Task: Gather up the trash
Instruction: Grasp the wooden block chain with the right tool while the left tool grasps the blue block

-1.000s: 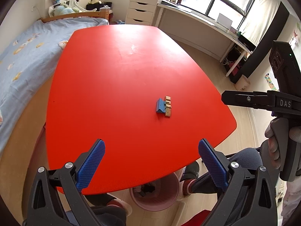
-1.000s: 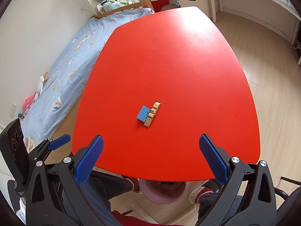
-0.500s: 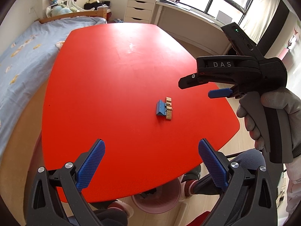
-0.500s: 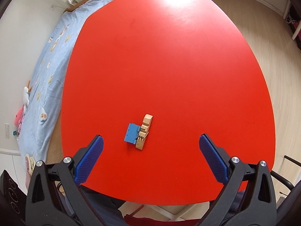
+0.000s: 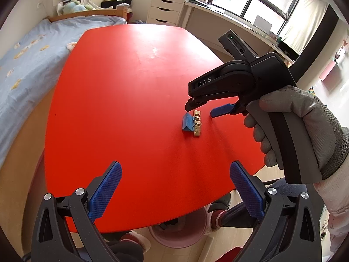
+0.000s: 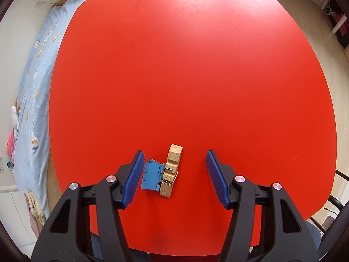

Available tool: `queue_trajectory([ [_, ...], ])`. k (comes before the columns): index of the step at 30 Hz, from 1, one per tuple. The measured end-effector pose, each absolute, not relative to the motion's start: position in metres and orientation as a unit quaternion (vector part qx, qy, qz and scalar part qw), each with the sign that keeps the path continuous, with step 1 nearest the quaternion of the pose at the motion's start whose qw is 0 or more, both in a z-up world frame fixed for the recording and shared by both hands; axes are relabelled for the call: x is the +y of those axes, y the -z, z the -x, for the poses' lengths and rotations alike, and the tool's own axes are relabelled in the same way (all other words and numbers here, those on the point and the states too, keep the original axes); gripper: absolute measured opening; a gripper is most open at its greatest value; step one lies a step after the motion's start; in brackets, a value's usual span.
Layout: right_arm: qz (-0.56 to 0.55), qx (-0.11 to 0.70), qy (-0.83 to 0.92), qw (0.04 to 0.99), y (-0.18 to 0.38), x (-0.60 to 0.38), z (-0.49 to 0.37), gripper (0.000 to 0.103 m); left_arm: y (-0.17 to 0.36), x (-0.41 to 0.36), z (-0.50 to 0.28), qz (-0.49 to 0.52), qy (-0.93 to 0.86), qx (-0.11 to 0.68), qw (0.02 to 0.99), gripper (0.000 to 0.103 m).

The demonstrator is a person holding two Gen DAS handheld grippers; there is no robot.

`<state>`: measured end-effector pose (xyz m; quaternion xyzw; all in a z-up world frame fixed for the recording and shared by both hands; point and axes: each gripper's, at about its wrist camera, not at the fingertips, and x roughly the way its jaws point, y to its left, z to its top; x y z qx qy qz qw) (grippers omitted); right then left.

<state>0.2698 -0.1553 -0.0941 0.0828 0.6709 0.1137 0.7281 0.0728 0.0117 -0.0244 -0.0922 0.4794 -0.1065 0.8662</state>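
The trash is a small wooden piece with a blue folded scrap attached, lying on the red table. It also shows in the left wrist view. My right gripper is open with its blue pads on either side of the trash, close above the table; in the left wrist view it hovers right over the piece. My left gripper is open and empty, back near the table's front edge.
A pink waste bin stands on the floor under the table's near edge. A bed with a blue sheet runs along the left. White drawers and a long desk stand behind the table.
My right gripper has come in from the right, dropped toward the table and now straddles the trash. The left gripper has shifted slightly closer to the table.
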Motion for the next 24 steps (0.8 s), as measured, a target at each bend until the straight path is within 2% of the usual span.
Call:
queue_trajectory([
  [12, -0.070, 0.675, -0.090, 0.729, 0.095, -0.153, -0.268, 0.020, 0.024, 0.011, -0.075, 0.096, 0.108, 0.474, 0.869, 0.095],
  [24, -0.022, 0.669, -0.084, 0.738, 0.094, -0.134, -0.268, 0.018, 0.028, 0.004, -0.082, 0.089, 0.105, 0.479, 0.867, 0.095],
])
